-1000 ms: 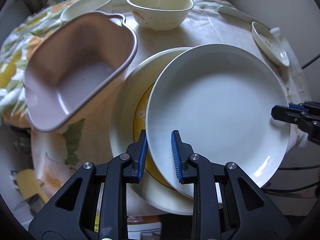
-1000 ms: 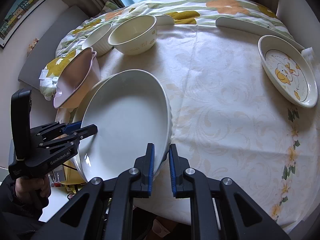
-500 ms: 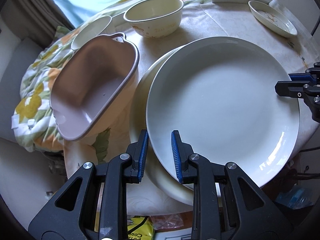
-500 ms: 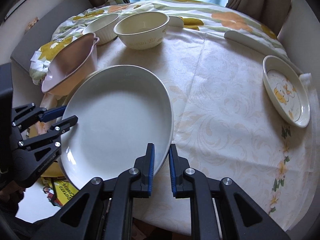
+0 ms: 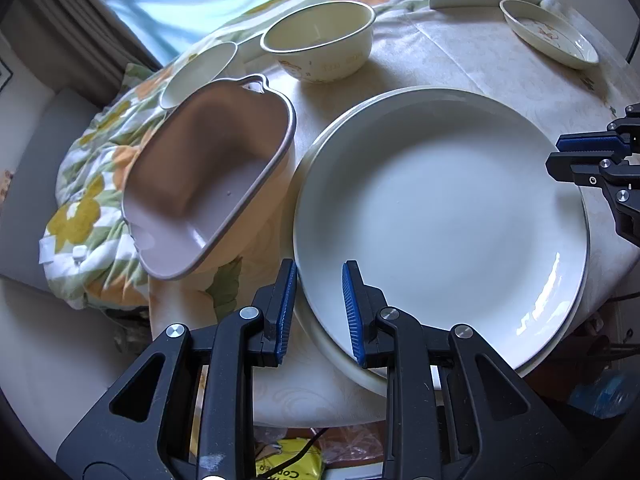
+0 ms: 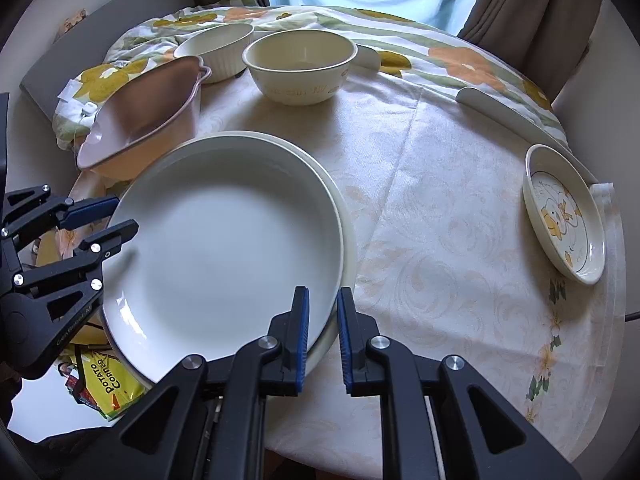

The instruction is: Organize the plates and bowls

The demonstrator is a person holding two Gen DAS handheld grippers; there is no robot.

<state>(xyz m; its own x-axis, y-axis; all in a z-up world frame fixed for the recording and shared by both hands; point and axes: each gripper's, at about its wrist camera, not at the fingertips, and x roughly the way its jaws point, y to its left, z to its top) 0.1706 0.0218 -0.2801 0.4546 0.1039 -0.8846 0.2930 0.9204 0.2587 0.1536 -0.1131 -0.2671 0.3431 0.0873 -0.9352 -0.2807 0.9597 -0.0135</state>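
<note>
Both tongs, left [image 5: 316, 312] and right [image 6: 321, 336], pinch the white plate [image 5: 440, 216], seemingly nested on the cream plate [image 6: 349, 240]; bowls [image 6: 300, 66] remain scattered.

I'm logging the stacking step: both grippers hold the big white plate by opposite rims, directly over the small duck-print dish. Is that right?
Not quite. The left gripper and right gripper do hold the white plate by opposite rims, but it sits over a larger cream plate. The right wrist view shows the duck-print dish lying apart, across the table.

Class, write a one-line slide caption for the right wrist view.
Both grippers, right and left, hold a white plate over a cream plate.
</note>
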